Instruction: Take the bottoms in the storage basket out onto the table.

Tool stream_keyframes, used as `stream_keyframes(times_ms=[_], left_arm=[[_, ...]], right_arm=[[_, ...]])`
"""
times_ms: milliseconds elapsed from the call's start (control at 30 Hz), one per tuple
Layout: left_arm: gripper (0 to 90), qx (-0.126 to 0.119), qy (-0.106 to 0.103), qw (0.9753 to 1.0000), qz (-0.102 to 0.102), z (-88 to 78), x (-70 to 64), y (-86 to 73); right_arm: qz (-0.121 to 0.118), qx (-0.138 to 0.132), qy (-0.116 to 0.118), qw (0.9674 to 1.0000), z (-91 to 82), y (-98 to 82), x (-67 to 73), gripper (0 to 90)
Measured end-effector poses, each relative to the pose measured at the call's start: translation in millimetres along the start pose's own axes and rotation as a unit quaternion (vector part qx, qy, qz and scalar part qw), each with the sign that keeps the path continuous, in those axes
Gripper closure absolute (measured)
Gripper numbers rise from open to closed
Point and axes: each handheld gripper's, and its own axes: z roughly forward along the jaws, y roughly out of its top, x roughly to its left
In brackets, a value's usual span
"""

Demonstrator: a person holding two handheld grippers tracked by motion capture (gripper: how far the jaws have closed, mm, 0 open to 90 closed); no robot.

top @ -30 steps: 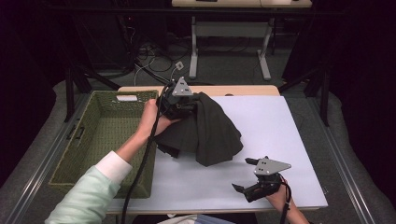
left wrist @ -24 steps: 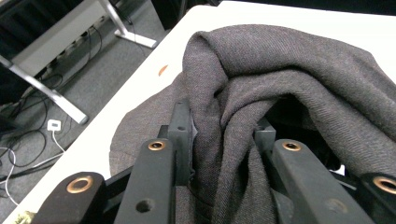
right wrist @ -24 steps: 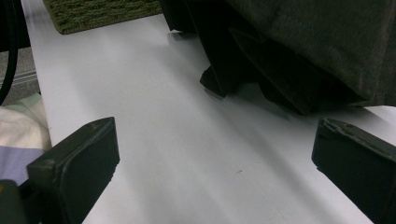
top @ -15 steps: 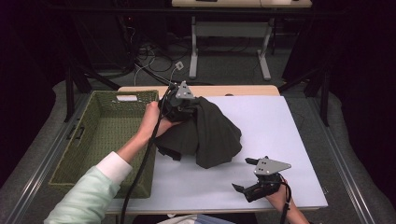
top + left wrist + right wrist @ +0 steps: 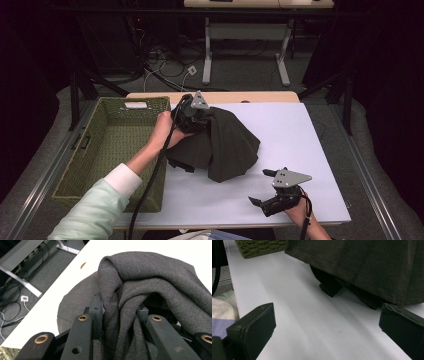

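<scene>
A dark grey cloth [image 5: 225, 145] hangs bunched over the white table [image 5: 300, 130], its lower folds trailing on the surface. My left gripper [image 5: 192, 116] is shut on the cloth's top and holds it lifted beside the basket. In the left gripper view the cloth [image 5: 140, 290] is pinched between the two black jaws and spills over them. My right gripper [image 5: 262, 189] stands open low at the table's front right, apart from the cloth. Ahead of its wide-spread jaws in the right gripper view, the cloth's hem [image 5: 367, 267] hangs just above the table.
A green woven basket [image 5: 112, 150] sits at the table's left edge. A bare wooden strip [image 5: 240, 96] runs along the table's far edge. Beyond it are desk legs and cables on the grey floor [image 5: 165, 65].
The left gripper has shifted slightly with the cloth, staying raised near the basket. The right gripper has hardly moved.
</scene>
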Motion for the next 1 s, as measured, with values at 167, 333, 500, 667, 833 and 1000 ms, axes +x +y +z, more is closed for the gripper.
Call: stream_keyframes(times_ms=[167,333,500,667,833,1000], left_arm=[[69.5,0.008,-0.002,1.0,-0.003,5.4,-0.4,-3.2],[69.3,0.016,-0.003,0.9999,-0.001,9.3,-1.3,-5.2],[69.1,0.024,-0.006,0.9997,0.001,14.4,-2.9,-8.0],[68.9,0.031,-0.008,0.9995,0.003,19.1,-4.4,-10.4],[68.7,0.036,-0.011,0.9993,0.002,21.6,-5.3,-13.3],[68.3,0.039,-0.013,0.9992,0.0,22.9,-4.9,-14.8]], right_arm=[[-0.001,0.0,0.0,1.0,-0.2,-0.1,0.1,0.4],[0.0,0.0,-0.002,1.0,-0.7,-0.4,-0.1,0.4],[-0.001,0.001,-0.003,1.0,-2.1,-1.3,0.2,0.4],[0.001,0.0,-0.005,1.0,-3.6,-2.1,0.0,0.4],[0.001,0.0,-0.004,1.0,-3.4,-2.1,0.3,0.4],[0.001,-0.001,-0.004,1.0,-3.8,-2.1,0.1,0.4]])
